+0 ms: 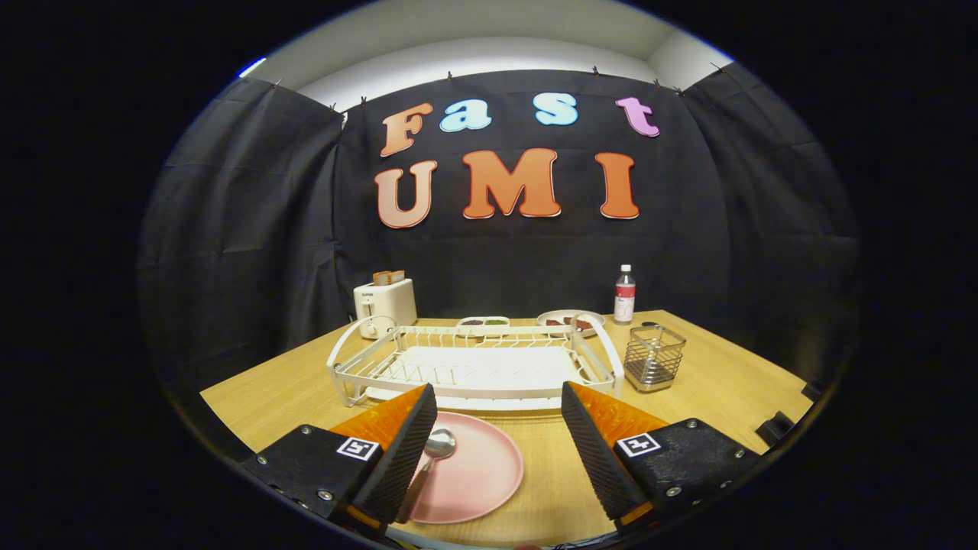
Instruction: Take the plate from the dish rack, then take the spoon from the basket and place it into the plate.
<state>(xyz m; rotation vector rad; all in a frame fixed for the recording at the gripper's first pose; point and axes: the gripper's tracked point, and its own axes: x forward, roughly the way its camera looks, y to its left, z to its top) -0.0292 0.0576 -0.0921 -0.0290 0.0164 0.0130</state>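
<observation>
The gripper (497, 451) is held low over the wooden table (710, 359), and its jaws are spread wide apart, with nothing gripped between them. The pink plate (477, 473) is seen flat on the table, just in front of the dish rack (474, 367) and between the two fingers, nearer the left one. The spoon (435, 451) is laid in the plate, its bowl facing up and its handle running down beside the left finger; whether the finger is touching the handle cannot be told. The wire basket (654, 357) stands just beside the right end of the rack, and nothing can be seen in it.

From this layout, both parts of the task are judged to be done, so the step in hand is taken to be the release and withdrawal. For that to go well, the jaws should be kept fully apart, and the gripper should be lifted straight up and back before any sideways move is made. The left finger needs the most care, since a brush against the handle could tip the spoon or slide it off the plate. The plate itself should not be nudged toward the rack.
</observation>
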